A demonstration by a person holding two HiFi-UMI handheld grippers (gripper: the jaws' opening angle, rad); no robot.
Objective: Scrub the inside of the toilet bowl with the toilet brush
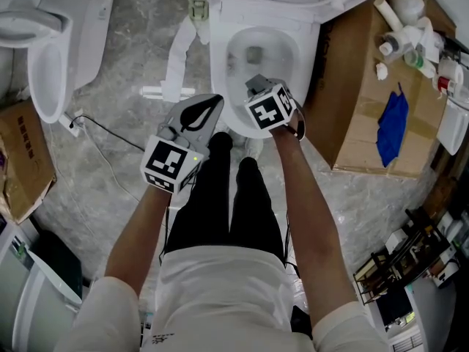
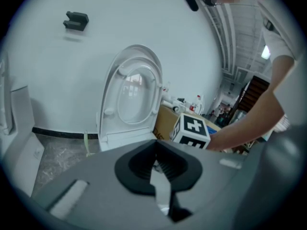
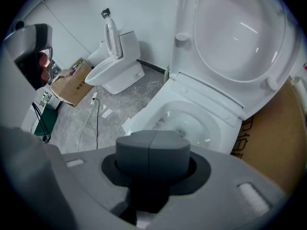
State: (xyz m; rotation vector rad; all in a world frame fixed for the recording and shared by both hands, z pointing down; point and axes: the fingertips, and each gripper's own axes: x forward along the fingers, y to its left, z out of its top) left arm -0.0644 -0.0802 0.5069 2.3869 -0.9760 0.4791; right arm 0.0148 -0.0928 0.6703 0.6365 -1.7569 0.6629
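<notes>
Closed right claw (image 3: pixel 152 147) seemingly over bowl (image 3: pixel 197 124)

My left forearm (image 1: pixel 139 229) and right forearm (image 1: pixel 304 196) both reach forward and down, side by side. My left gripper (image 1: pixel 214 101) has its jaws closed on nothing. My right gripper (image 1: pixel 256 85), slightly further ahead, has its jaws pressed together, also empty.

Floor (image 1: pixel 124 50): grey and marbled.
Stood on it: toilet (image 1: pixel 218 59), second toilet (image 1: pixel 44 72), cardboard box (image 1: pixel 359 72).
Laid on it: black cable (image 1: pixel 110 131), white strip (image 1: pixel 174 61).
</notes>
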